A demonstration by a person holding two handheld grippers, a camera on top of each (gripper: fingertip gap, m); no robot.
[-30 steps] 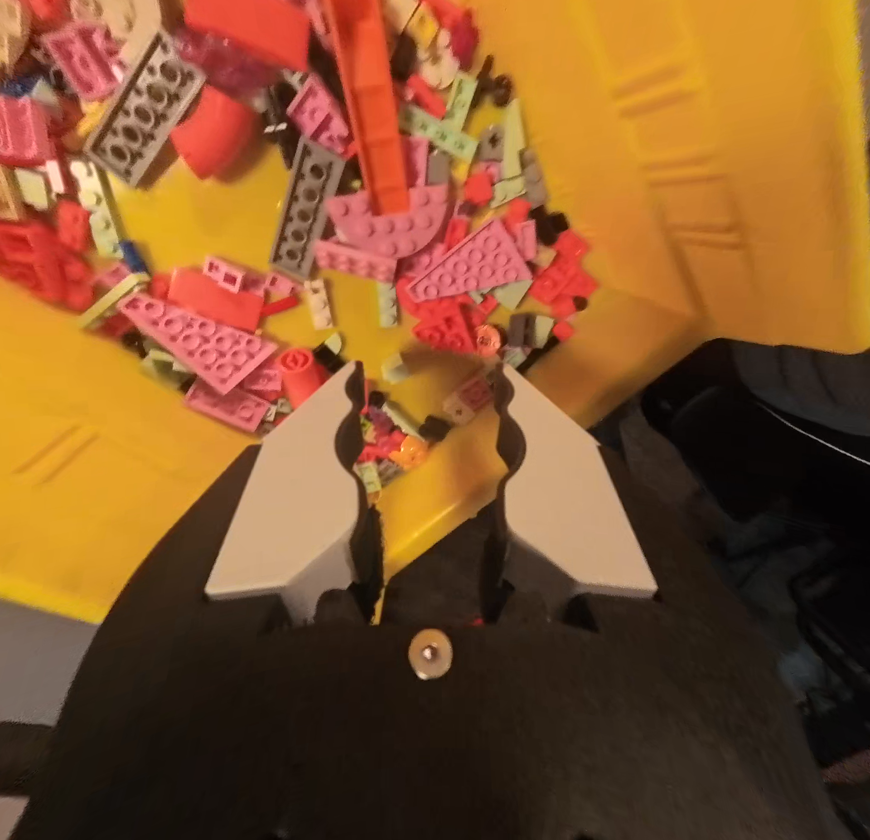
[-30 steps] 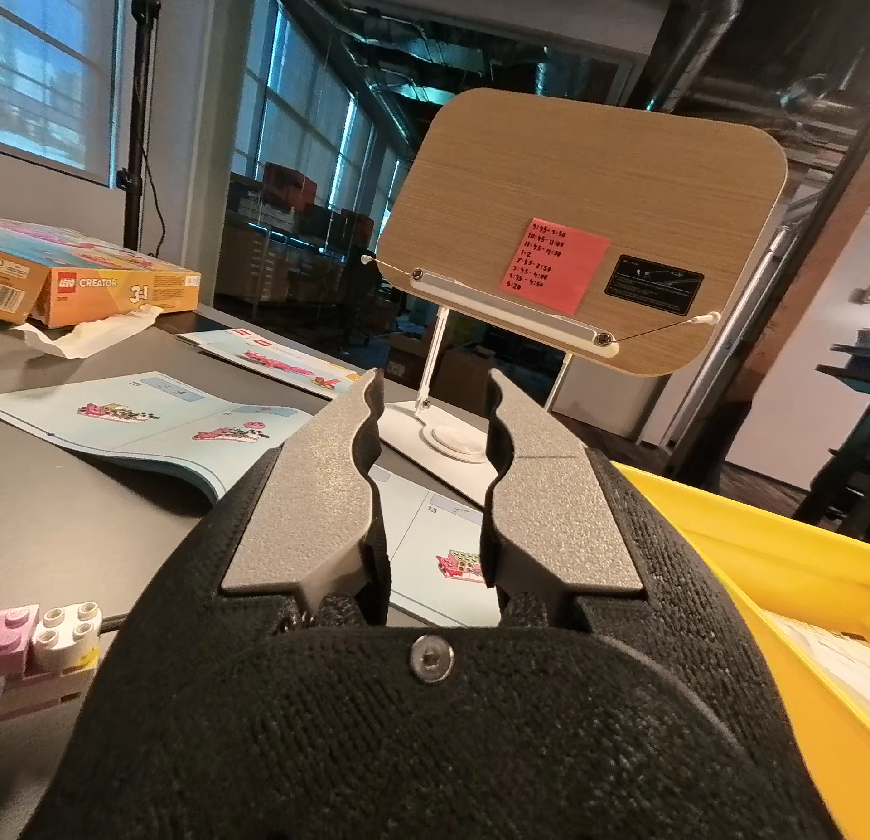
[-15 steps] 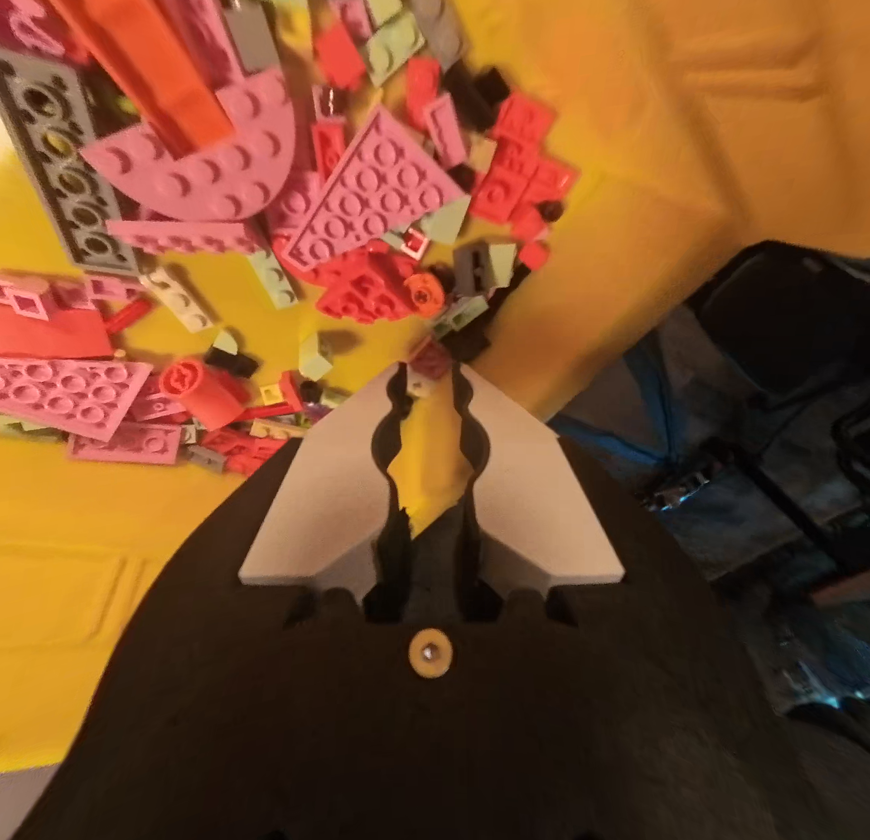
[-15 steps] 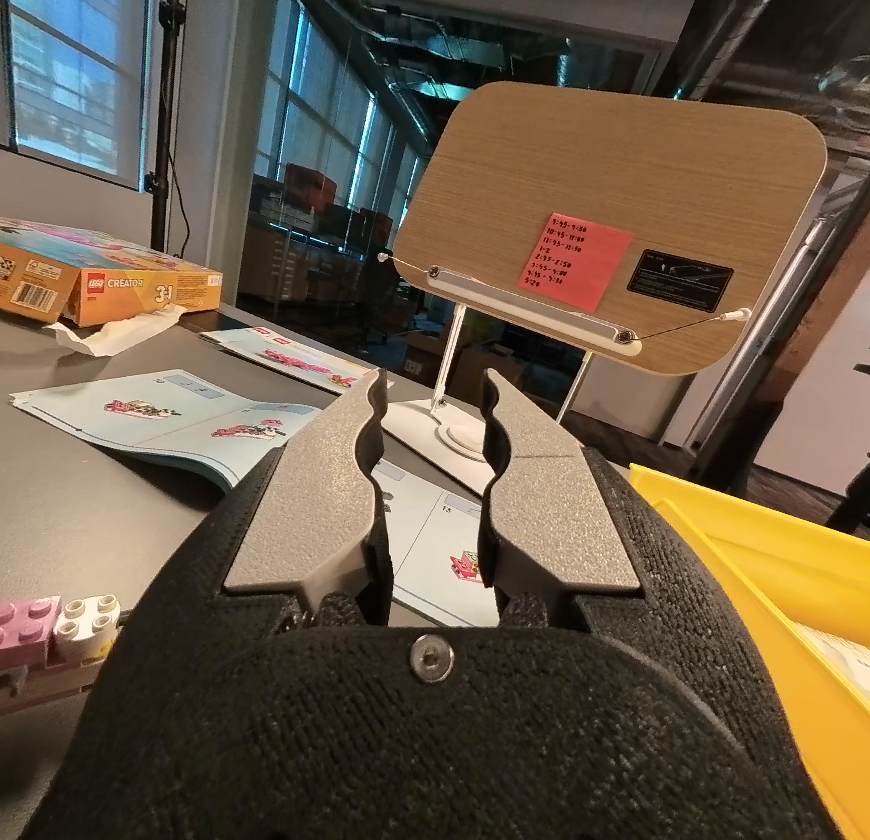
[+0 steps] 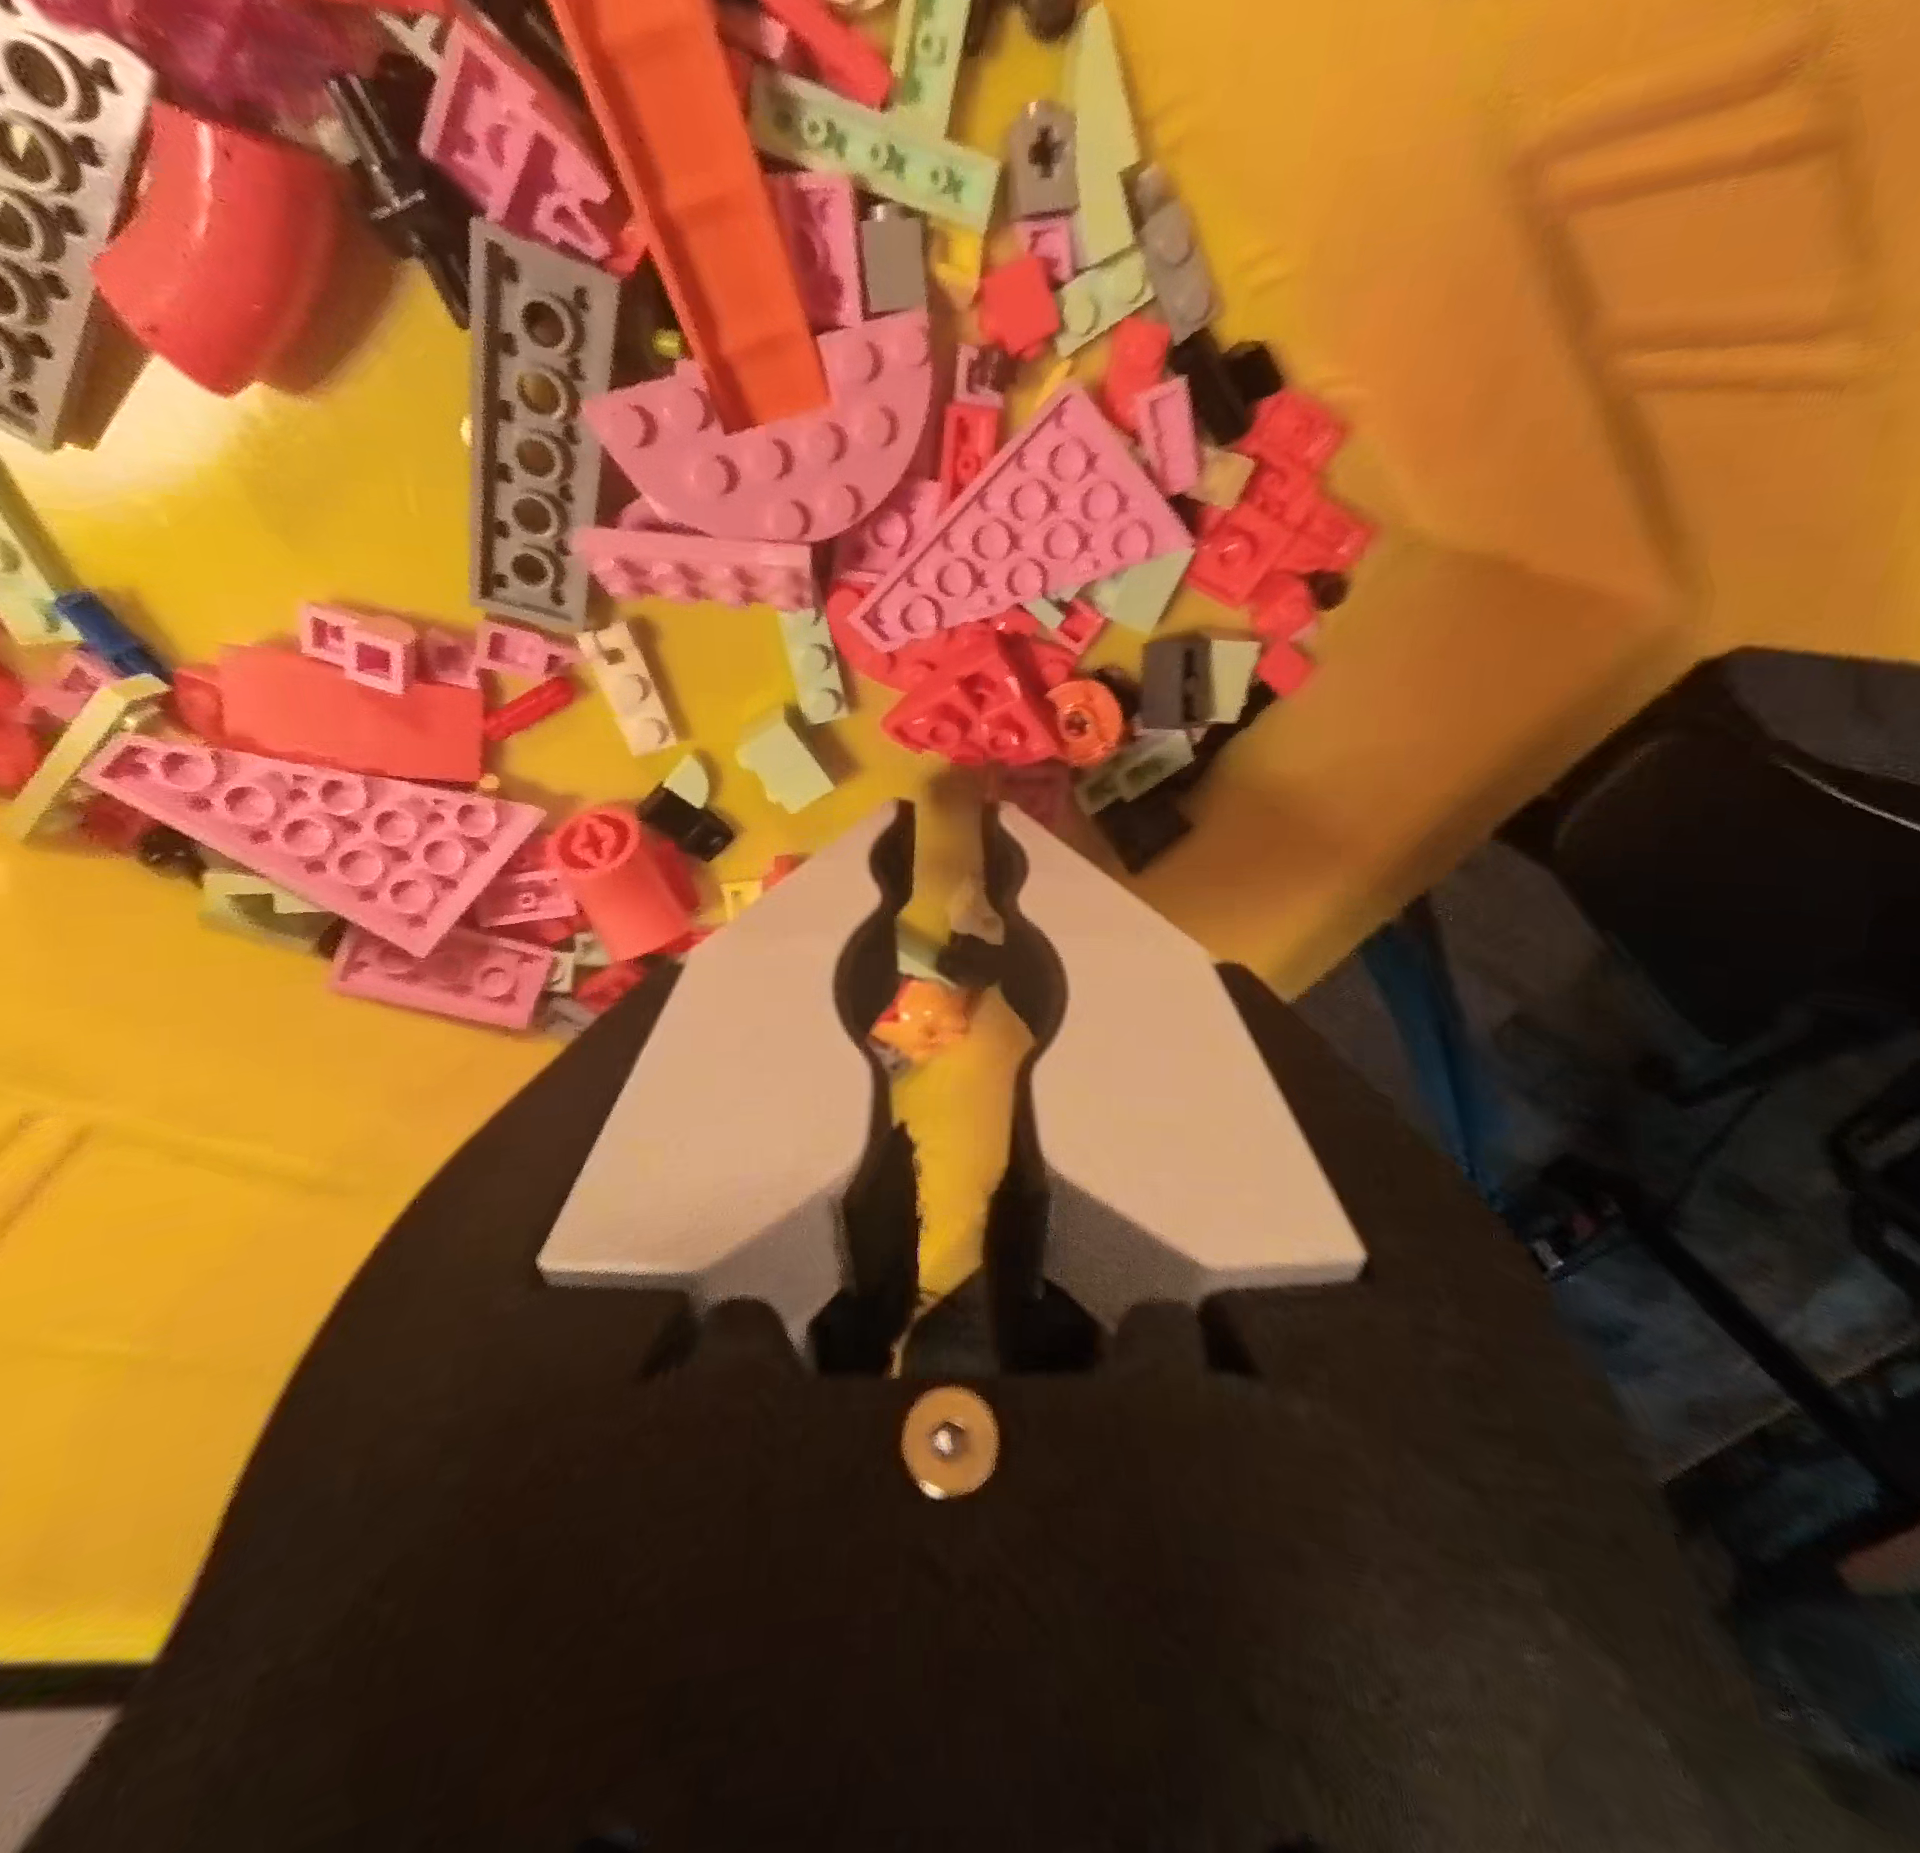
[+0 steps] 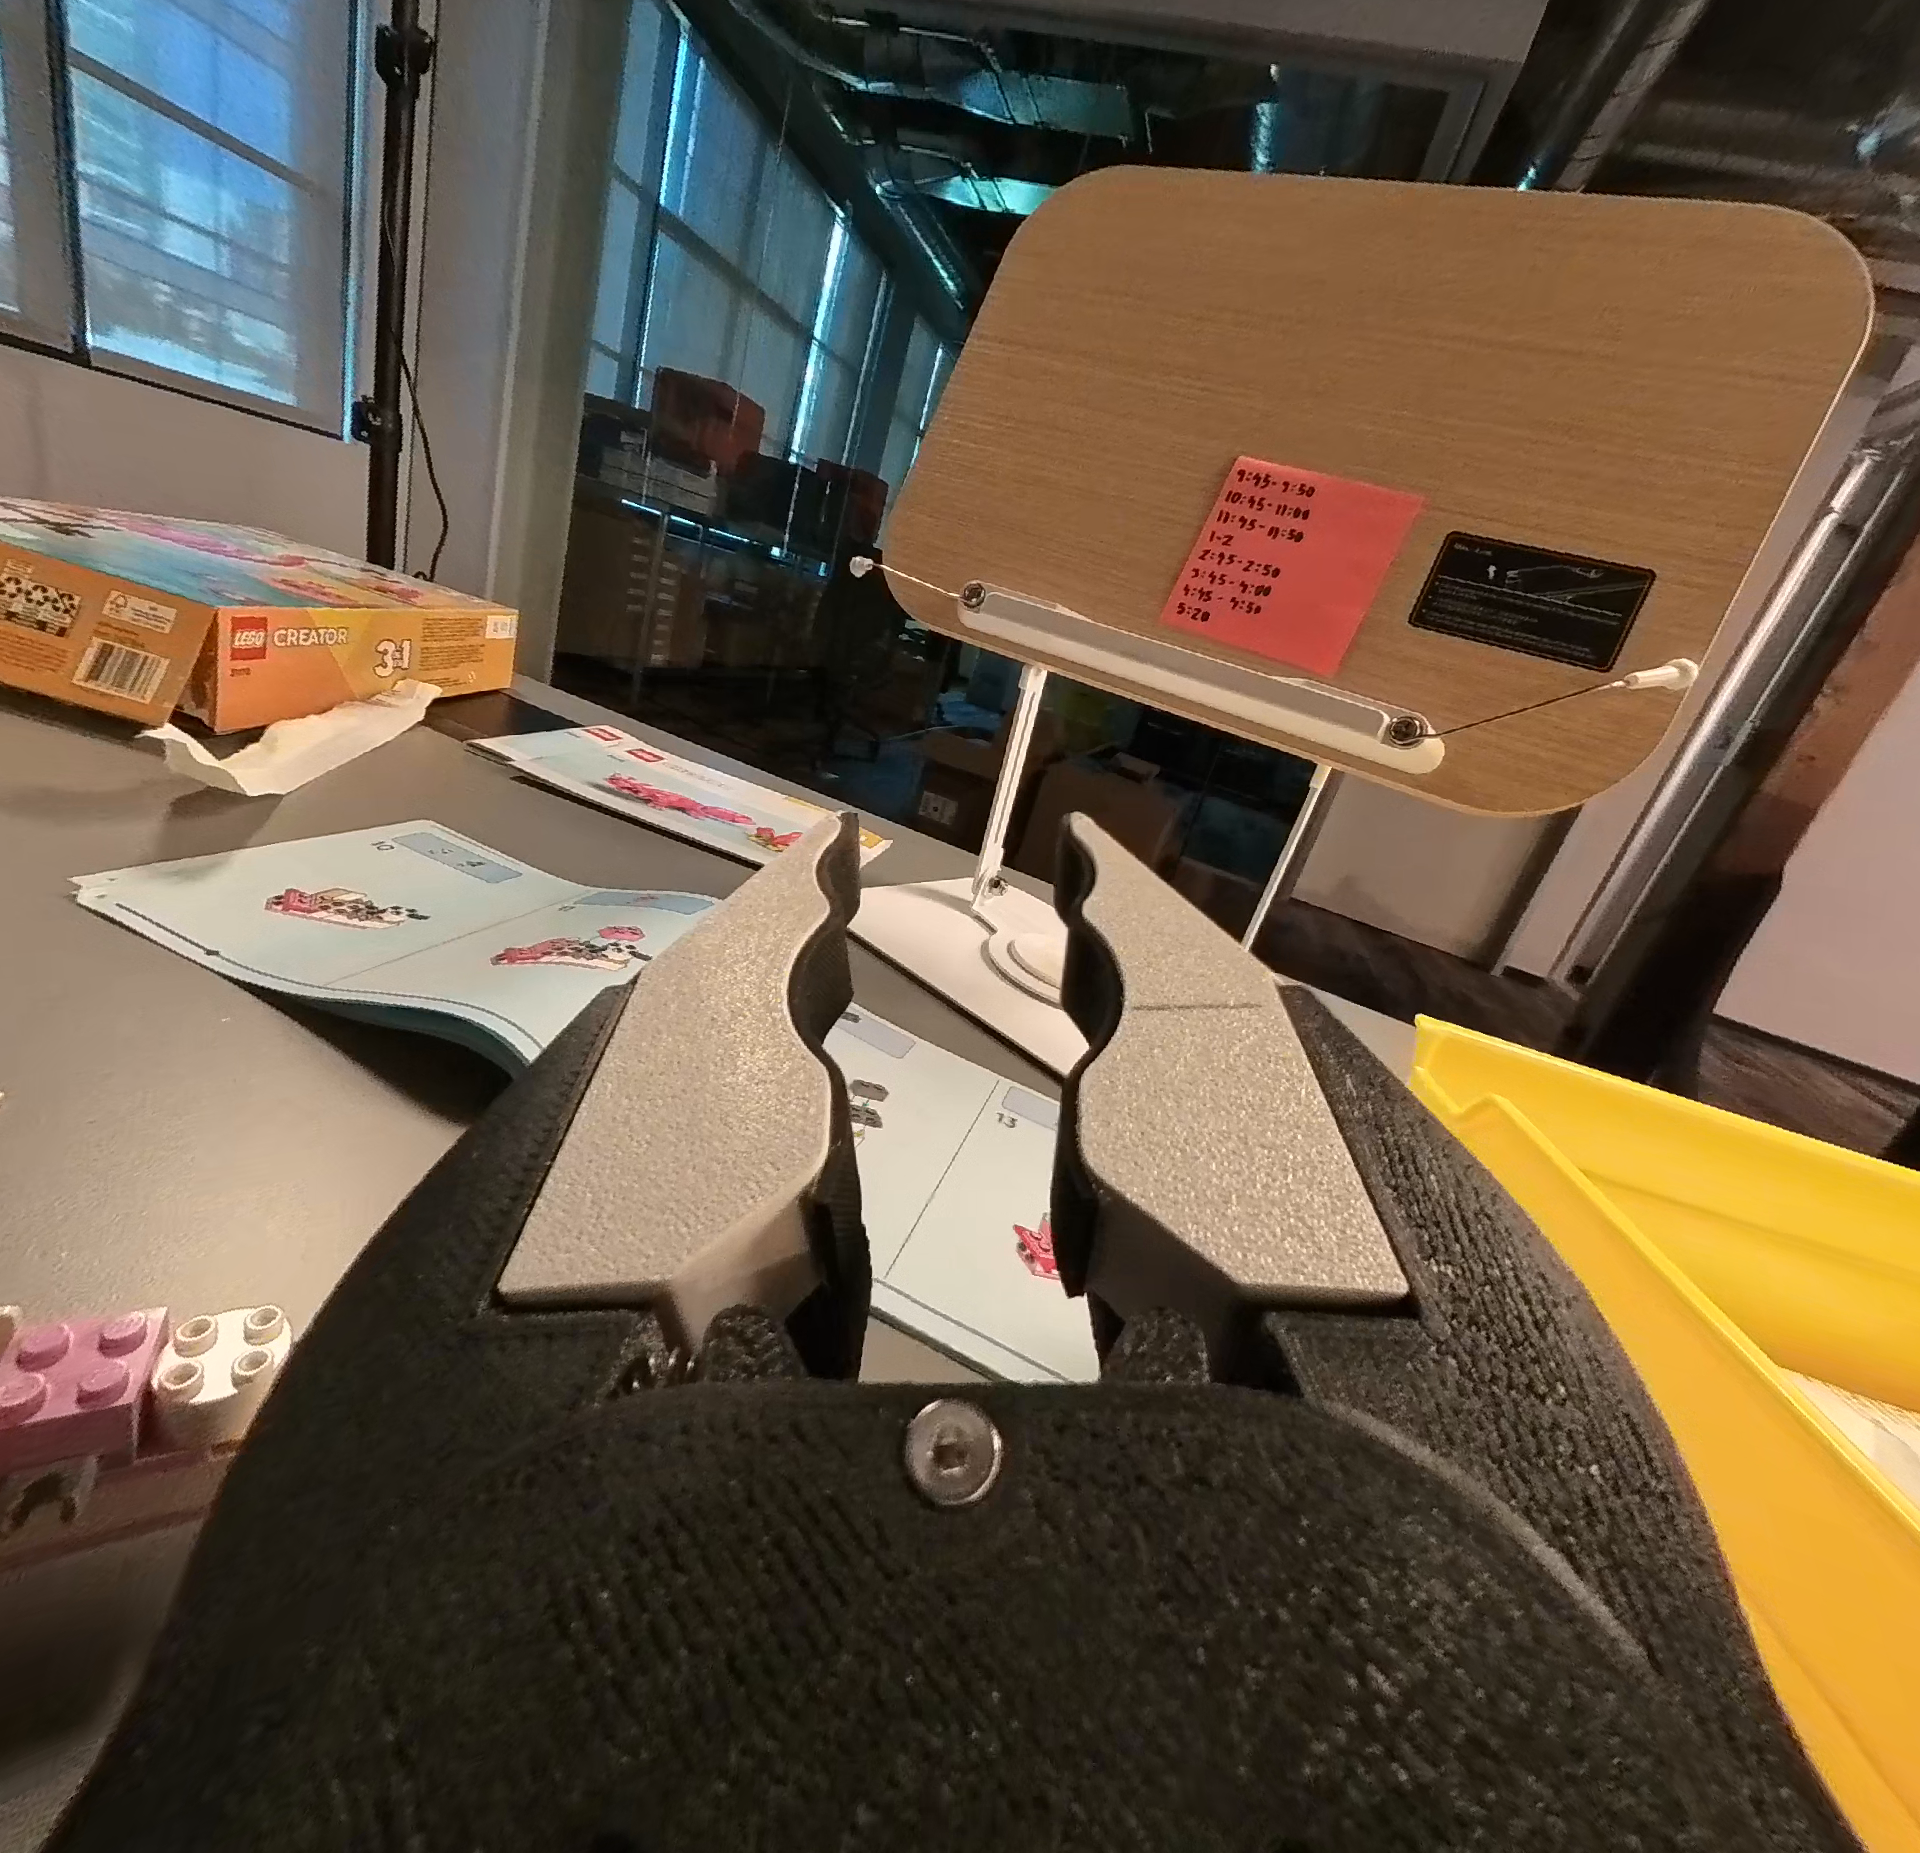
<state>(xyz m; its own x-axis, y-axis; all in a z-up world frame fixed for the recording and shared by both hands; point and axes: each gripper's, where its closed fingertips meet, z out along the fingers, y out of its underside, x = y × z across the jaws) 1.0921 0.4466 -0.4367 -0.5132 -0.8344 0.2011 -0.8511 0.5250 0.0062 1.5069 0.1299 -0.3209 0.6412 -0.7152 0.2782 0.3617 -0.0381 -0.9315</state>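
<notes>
- We see the left gripper [image 5: 956,816] pointing down into a yellow bin [image 5: 1455,245], over a loose heap of toy bricks [image 5: 790,473].
- Its fingers stand close together, with only a narrow slit between them.
- In that slit we see a small pale bit [image 5: 974,910] against the right finger and a black bit [image 5: 961,956] just below it. We cannot tell whether the pads press on either.
- Just past the tips, at 12 o'clock, lies a red wedge plate [image 5: 966,702] with an orange round stud [image 5: 1086,717] beside it at 3 o'clock.
- The right gripper [image 6: 956,847] hangs above a grey table [image 6: 208,1128] with its jaws released. Nothing sits between them, and an open booklet [image 6: 364,920] shows through the gap.
- Beyond its tips, at 1 o'clock, a wooden reading stand [image 6: 1403,401] carries a pink note [image 6: 1288,567].
- At 10 o'clock we see an orange box [image 6: 260,640].
- At 8 o'clock sit joined pink and white bricks [image 6: 104,1367].
- The bin's rim shows at 4 o'clock.
</notes>
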